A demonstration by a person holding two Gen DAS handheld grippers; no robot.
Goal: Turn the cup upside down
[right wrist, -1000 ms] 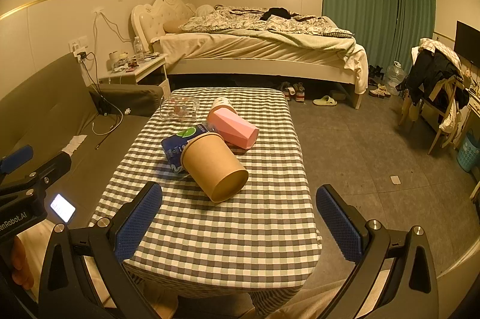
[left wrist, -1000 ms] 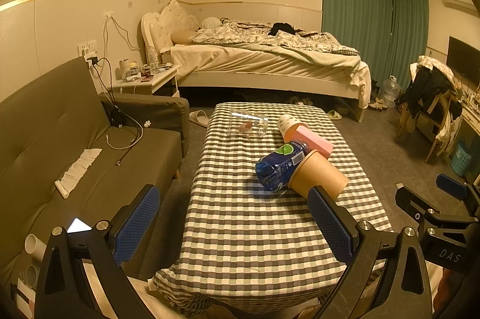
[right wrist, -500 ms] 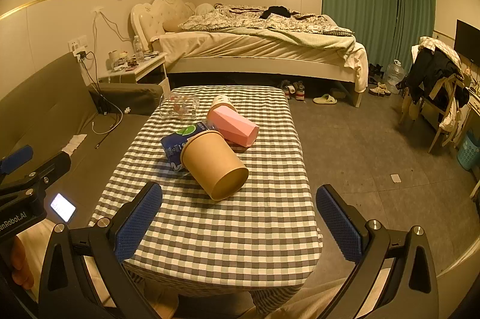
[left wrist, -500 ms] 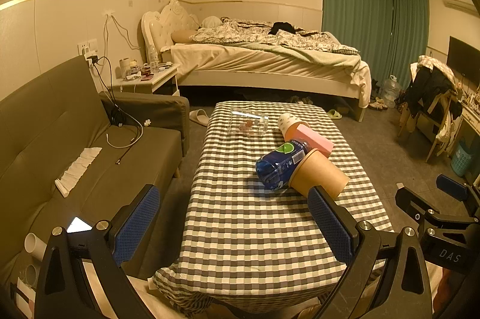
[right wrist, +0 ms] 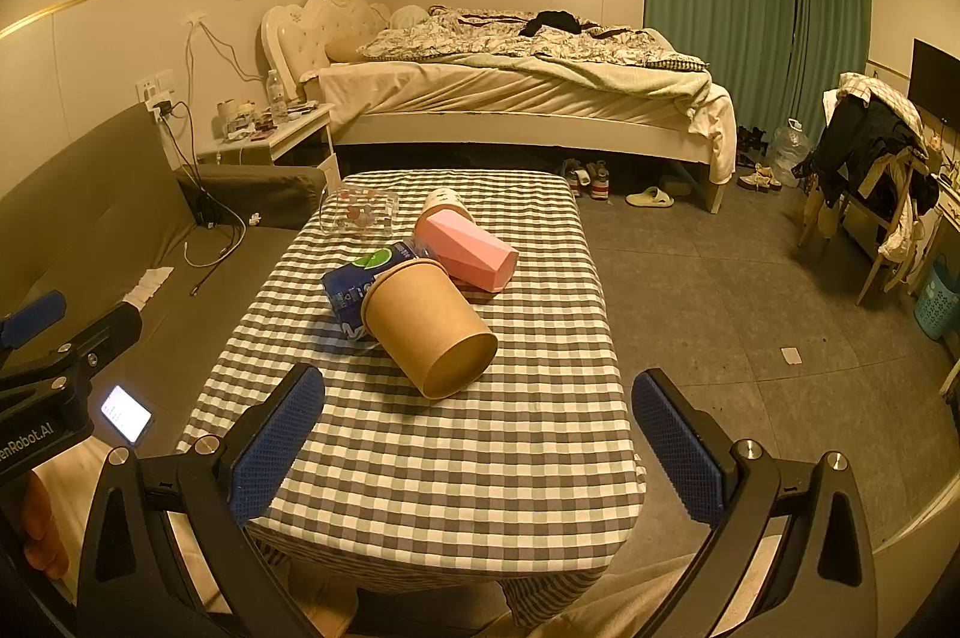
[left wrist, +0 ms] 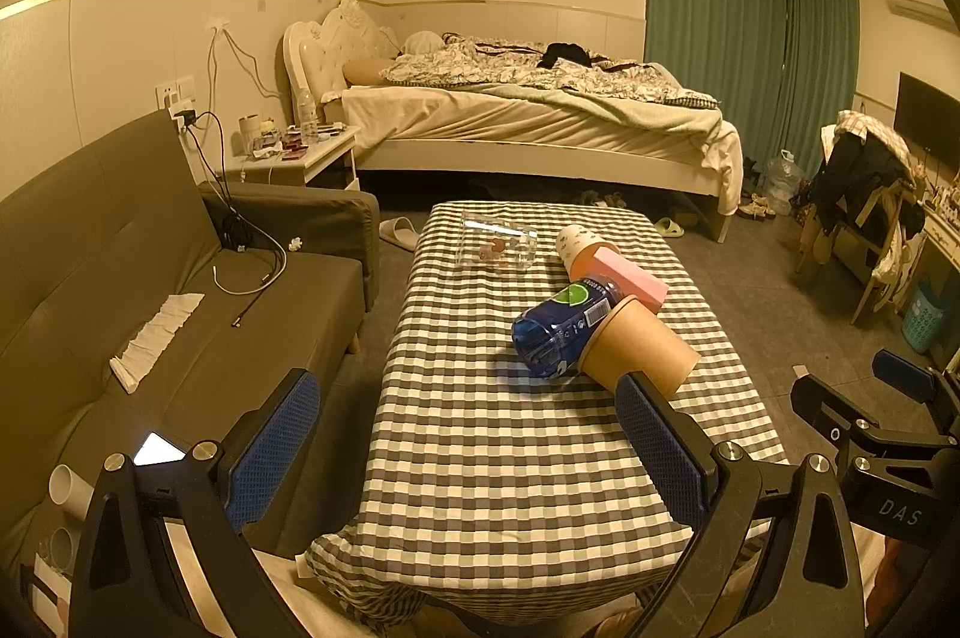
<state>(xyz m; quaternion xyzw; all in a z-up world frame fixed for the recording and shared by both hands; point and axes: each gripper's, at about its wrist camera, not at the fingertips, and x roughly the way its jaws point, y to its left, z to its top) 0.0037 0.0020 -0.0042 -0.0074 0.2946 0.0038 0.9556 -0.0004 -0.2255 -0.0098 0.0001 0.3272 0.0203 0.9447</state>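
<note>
— Brown paper cup (right wrist: 429,327) lies on its side mid-worktop (right wrist: 432,464), touching the blue bottle (right wrist: 360,281).
— Changed lately?
— Seemingly nothing; left tongs (left wrist: 462,449) and right tongs (right wrist: 477,443) stay open, empty, near edge. Flip unstarted.

The left black two-finger gripper with blue textured pads (left wrist: 468,449) is held level, jaws spread wide, gripping nothing. The right black gripper with matching blue pads (right wrist: 480,443) sits just beside it, likewise wide apart and empty.
</note>
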